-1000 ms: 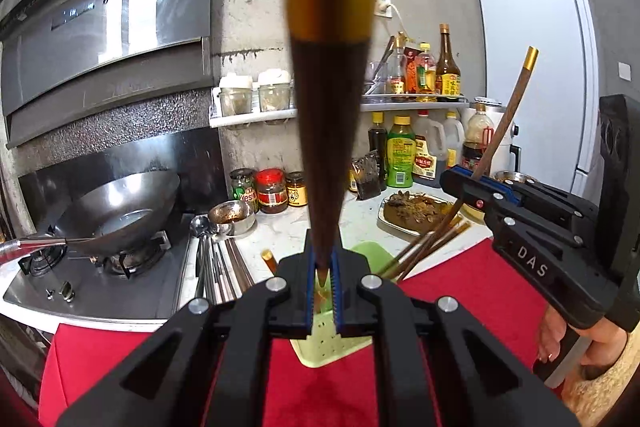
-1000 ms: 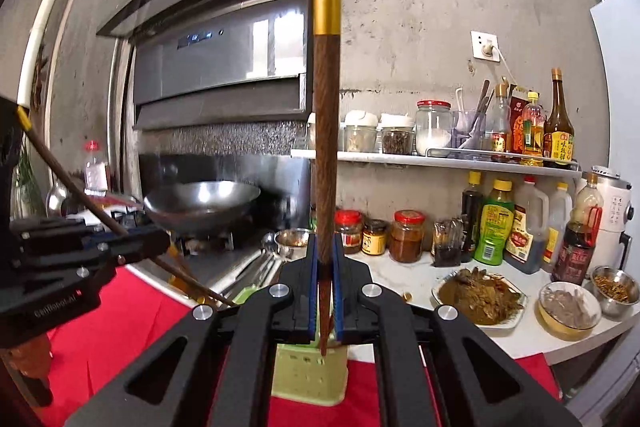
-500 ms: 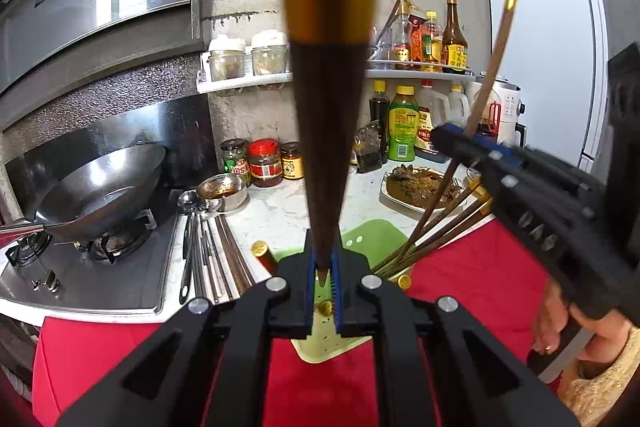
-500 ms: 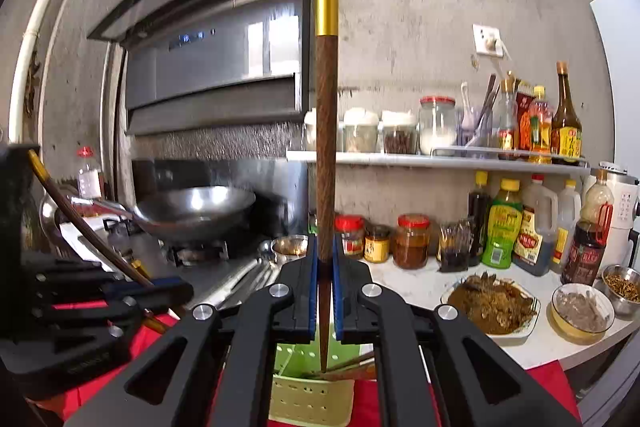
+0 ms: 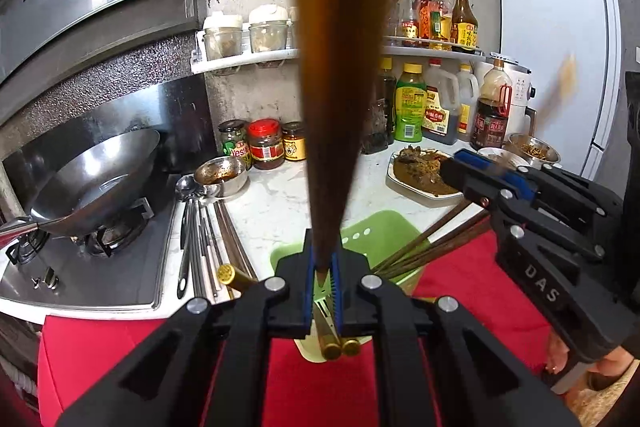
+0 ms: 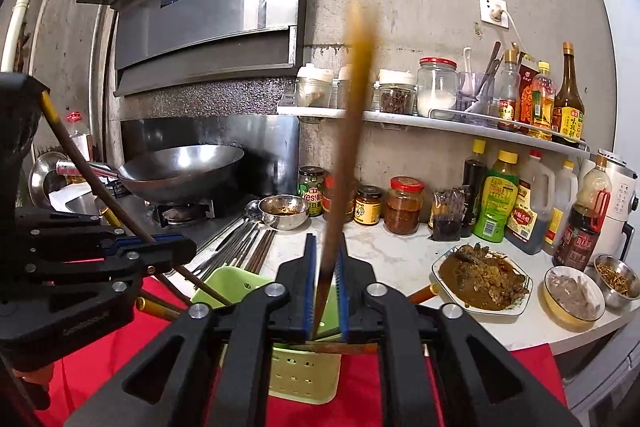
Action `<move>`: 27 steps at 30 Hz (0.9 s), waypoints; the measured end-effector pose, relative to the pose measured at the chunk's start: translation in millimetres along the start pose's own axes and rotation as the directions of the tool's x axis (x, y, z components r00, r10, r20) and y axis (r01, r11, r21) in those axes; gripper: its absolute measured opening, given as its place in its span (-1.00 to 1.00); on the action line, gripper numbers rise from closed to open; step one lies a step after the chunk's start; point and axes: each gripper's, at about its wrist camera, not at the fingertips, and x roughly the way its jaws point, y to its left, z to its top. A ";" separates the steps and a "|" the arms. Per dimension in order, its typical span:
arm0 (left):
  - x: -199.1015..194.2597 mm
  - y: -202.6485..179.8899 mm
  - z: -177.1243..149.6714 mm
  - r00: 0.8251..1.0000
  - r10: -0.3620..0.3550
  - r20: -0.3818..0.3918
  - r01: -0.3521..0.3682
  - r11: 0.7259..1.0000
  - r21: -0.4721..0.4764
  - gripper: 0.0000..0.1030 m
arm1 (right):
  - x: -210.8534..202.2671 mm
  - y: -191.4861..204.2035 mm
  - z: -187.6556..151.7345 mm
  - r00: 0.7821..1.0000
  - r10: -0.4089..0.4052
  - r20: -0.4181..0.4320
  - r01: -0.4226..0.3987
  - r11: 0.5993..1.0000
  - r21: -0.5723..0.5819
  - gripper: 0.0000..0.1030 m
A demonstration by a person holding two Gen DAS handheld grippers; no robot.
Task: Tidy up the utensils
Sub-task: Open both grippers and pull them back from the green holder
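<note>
Left gripper (image 5: pixel 322 277): low centre of the left wrist view; the blue-padded jaws pinch the thin tip of a dark brown wooden chopstick (image 5: pixel 332 131), which rises straight up the middle and runs out of frame at the top, large and out of focus.
Right gripper (image 6: pixel 326 297): low centre of the right wrist view; the jaws stand slightly apart, and a second brown chopstick with a gold end (image 6: pixel 348 147), blurred and tilted to the right, has its tip between them. Whether the pads touch it I cannot tell.
Holder: a pale green perforated plastic utensil basket (image 5: pixel 380 235) lies on its side just beyond both grippers, its open mouth toward the counter.
Loose chopsticks: several brown chopsticks (image 5: pixel 424 247) fan out of the basket toward the right of the left wrist view; two gold-capped ends (image 5: pixel 340 349) show at the basket's near edge, below the left gripper.
Cloth: a red cloth (image 5: pixel 476 291) lies under the basket across the lower frame.
Metal utensils: a row of steel ladles and chopsticks (image 5: pixel 200 235) lies on the white counter, left of the basket, beside the stove.
Stove side: a steel wok (image 5: pixel 92 179) sits on the burner at mid left.
Counter back: a plate of brown cooked food (image 6: pixel 482 277) sits at lower right of the right wrist view, in front of the sauce bottles (image 6: pixel 494 201).
</note>
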 end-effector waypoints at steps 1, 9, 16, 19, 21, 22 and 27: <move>-1.8 0.3 0.4 1.000 -0.004 0.004 0.004 1.000 -0.004 -0.87 | -1.8 -1.0 0.0 1.000 0.002 0.000 -0.002 1.000 0.001 -0.46; -38.9 2.1 5.3 0.997 0.003 0.080 -0.001 1.000 -0.022 -0.70 | -29.5 -6.1 6.1 0.999 -0.034 0.033 0.034 0.999 0.010 -0.25; -120.0 1.0 6.1 0.975 0.084 0.204 -0.071 0.995 -0.070 -0.09 | -101.7 -2.7 11.2 0.995 -0.074 0.065 0.073 0.997 0.008 -0.12; -148.1 -2.7 -11.1 0.969 0.149 0.197 -0.131 0.986 -0.103 0.26 | -134.4 3.0 4.3 0.994 -0.102 0.038 0.102 0.995 0.016 0.23; -164.3 -8.5 -33.6 0.966 0.205 0.157 -0.188 0.975 -0.118 0.40 | -150.1 7.1 -4.1 0.992 -0.125 0.004 0.125 0.992 0.028 0.41; -167.3 -9.8 -40.4 0.966 0.217 0.140 -0.201 0.973 -0.117 0.42 | -161.1 9.5 -12.2 0.993 -0.120 -0.015 0.120 0.992 0.037 0.42; -186.9 -21.0 -99.1 0.962 0.273 0.030 -0.268 0.956 -0.119 0.60 | -198.3 20.3 -51.3 0.989 -0.099 -0.107 0.107 0.992 0.074 0.64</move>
